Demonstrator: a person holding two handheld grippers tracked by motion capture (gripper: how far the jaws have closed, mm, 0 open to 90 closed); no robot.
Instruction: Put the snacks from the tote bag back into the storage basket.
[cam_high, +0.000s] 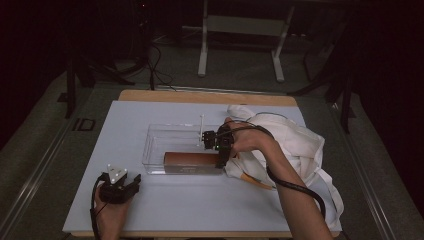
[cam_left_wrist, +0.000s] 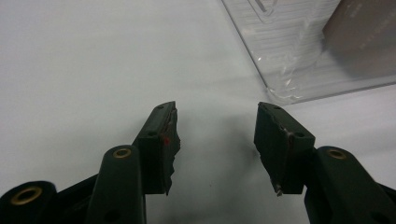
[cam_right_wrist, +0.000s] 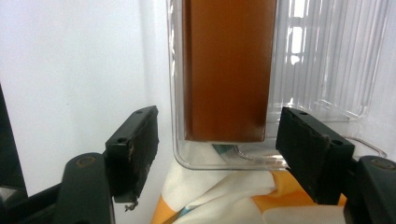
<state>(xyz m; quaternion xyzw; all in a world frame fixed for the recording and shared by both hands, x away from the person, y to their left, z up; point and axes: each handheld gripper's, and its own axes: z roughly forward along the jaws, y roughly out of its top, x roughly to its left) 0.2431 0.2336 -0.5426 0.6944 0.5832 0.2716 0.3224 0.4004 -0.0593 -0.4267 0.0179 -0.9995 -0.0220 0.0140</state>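
From the high view, a clear plastic tray (cam_high: 172, 135) is sitting near the middle of the white desk (cam_high: 125, 210), with a long brown box (cam_high: 192, 159) lying inside it along the near wall, and a heap of white cloth (cam_high: 295, 145) is spreading over the desk's right side, just beside the tray's right end. The right claw (cam_high: 220, 159) is pointing down at that right end of the tray, by the end of the brown box, while the left claw (cam_high: 136, 181) is resting low on the desk at the near left, well apart from the tray, its grey three-cornered plate (cam_high: 116, 174) facing up. The right gripper view is giving what the high view is too small to tell: the right claw (cam_right_wrist: 217, 144) is standing wide, its two black pads either side of the tray's rounded corner (cam_right_wrist: 187, 161) and the end of the brown box (cam_right_wrist: 226, 70), neither pad pressing on anything, and white and orange cloth (cam_right_wrist: 224, 200) is lying under the tray's edge. The left gripper view is showing the left claw (cam_left_wrist: 215, 140) gaping wide over bare white desk (cam_left_wrist: 84, 70) with nothing between its pads, and the tray's near corner (cam_left_wrist: 280, 88) with the box (cam_left_wrist: 364, 28) behind it
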